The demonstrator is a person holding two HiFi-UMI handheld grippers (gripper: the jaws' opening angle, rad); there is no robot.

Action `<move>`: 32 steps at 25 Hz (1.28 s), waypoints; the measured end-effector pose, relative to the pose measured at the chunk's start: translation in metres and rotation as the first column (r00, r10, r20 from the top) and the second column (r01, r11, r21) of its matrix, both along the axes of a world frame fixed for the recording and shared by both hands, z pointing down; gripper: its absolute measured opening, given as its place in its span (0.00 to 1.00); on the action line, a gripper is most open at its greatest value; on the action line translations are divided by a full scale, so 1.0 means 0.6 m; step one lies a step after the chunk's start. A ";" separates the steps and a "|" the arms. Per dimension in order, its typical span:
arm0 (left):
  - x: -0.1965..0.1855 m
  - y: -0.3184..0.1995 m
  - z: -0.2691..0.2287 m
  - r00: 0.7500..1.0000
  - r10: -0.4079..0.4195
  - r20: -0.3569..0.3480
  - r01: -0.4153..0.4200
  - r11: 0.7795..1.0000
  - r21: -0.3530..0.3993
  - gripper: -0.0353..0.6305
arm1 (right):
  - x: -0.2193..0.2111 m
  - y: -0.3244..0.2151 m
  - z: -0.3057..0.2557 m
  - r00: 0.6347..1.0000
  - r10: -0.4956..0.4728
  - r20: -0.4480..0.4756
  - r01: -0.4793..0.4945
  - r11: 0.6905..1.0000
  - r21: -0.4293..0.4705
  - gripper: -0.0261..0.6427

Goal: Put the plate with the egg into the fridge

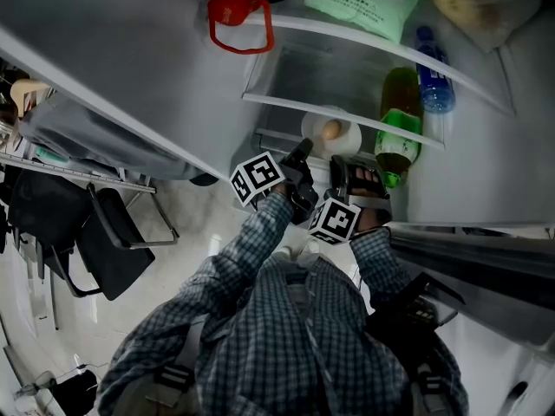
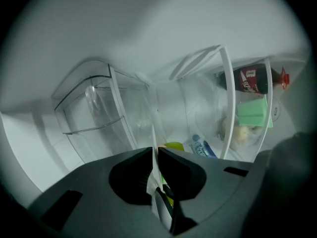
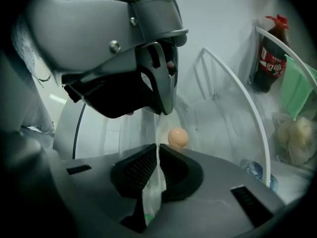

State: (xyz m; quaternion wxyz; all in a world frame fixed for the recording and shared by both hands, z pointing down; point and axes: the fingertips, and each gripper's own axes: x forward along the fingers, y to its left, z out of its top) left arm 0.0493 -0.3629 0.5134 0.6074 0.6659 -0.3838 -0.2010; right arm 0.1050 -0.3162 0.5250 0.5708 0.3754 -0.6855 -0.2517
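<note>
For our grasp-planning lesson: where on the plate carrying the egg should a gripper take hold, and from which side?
Grip the plate by its thin near rim, coming from the open front of the fridge, one jaw above, one below. The egg lies loose in the middle, so keep it level; the green bottle crowds its right side. The left gripper and right gripper are shut on that rim.

Small round white plate (image 1: 349, 139), held about level at the front edge of a clear shelf (image 1: 286, 104) inside the open fridge (image 1: 481, 176), with no telling whether it rests on the shelf or hangs just above it. Near rim pinched tight by the left tongs (image 1: 303, 148) and the right tongs (image 1: 340, 165), side by side. On the plate's middle, one pale brown egg (image 1: 331, 129), whole and lying on its side.
</note>
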 end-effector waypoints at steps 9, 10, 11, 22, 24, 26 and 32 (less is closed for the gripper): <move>-0.024 0.055 -0.011 0.999 0.024 -0.035 -0.024 1.000 -0.003 0.08 | -0.003 0.004 0.004 1.000 -0.016 -0.018 0.016 1.000 -0.006 0.08; -0.027 0.062 -0.013 0.999 0.023 -0.041 -0.023 1.000 -0.001 0.08 | -0.002 0.004 0.005 1.000 -0.018 -0.022 0.018 1.000 -0.006 0.08; -0.029 0.067 -0.015 0.999 0.022 -0.045 -0.022 1.000 0.002 0.08 | -0.002 0.005 0.007 1.000 -0.019 -0.025 0.018 1.000 -0.008 0.08; -0.038 0.097 -0.009 0.996 -0.005 -0.089 0.003 1.000 -0.022 0.08 | -0.003 0.007 0.015 1.000 -0.015 0.004 0.015 0.999 -0.036 0.08; -0.037 0.099 -0.009 0.996 -0.001 -0.088 -0.001 1.000 -0.023 0.08 | -0.003 0.007 0.015 1.000 -0.009 0.021 0.010 0.999 -0.036 0.08; -0.036 0.099 -0.007 0.996 0.002 -0.085 -0.004 1.000 -0.024 0.08 | -0.002 0.007 0.014 0.999 -0.001 0.041 0.003 0.999 -0.036 0.09; -0.036 0.099 -0.003 0.997 0.008 -0.082 -0.011 1.000 -0.027 0.08 | -0.001 0.013 0.015 0.996 0.015 0.092 -0.009 0.998 -0.068 0.19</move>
